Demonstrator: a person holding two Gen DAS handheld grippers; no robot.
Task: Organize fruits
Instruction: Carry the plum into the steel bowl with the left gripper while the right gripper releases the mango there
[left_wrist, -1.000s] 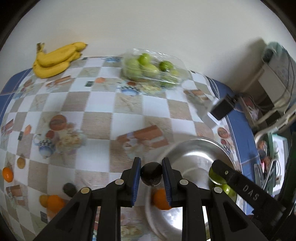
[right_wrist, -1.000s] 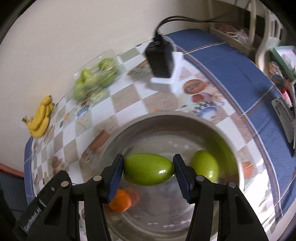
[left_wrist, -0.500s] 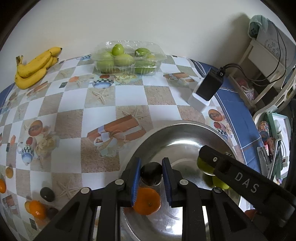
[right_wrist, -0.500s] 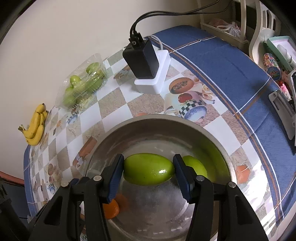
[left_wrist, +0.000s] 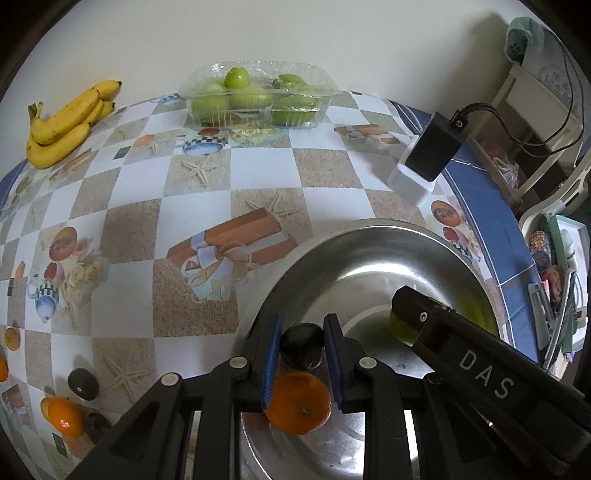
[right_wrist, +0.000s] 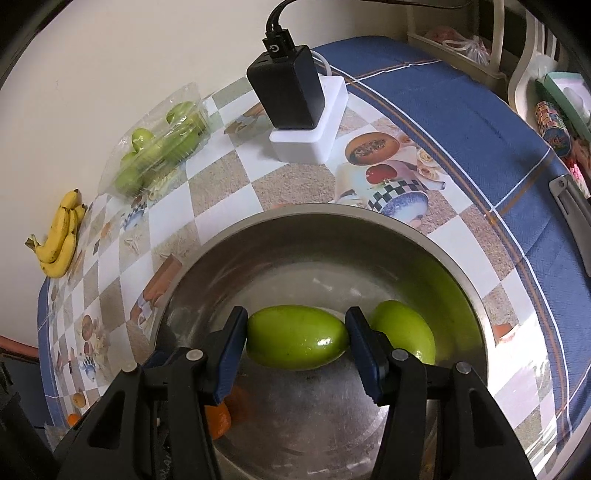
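Observation:
My left gripper (left_wrist: 302, 350) is shut on a small dark round fruit (left_wrist: 302, 345) over the near rim of a steel bowl (left_wrist: 354, 236). An orange (left_wrist: 298, 404) lies in the bowl just below it. My right gripper (right_wrist: 297, 343) is shut on a large green fruit (right_wrist: 297, 341) inside the bowl (right_wrist: 332, 214); a second green fruit (right_wrist: 404, 332) lies beside it on the right. The right gripper's arm (left_wrist: 487, 380) crosses the left wrist view and hides the green fruits there.
Bananas (left_wrist: 64, 123) and a clear box of green fruits (left_wrist: 258, 98) stand at the table's far edge by the wall. A black adapter on a white block (left_wrist: 430, 155) sits beyond the bowl. Loose oranges (left_wrist: 64, 417) and a dark fruit (left_wrist: 83, 384) lie at the near left.
Both grippers have moved over and down toward the bowl, still holding their fruits. The left gripper has swung right, from the table onto the bowl's rim above the orange.

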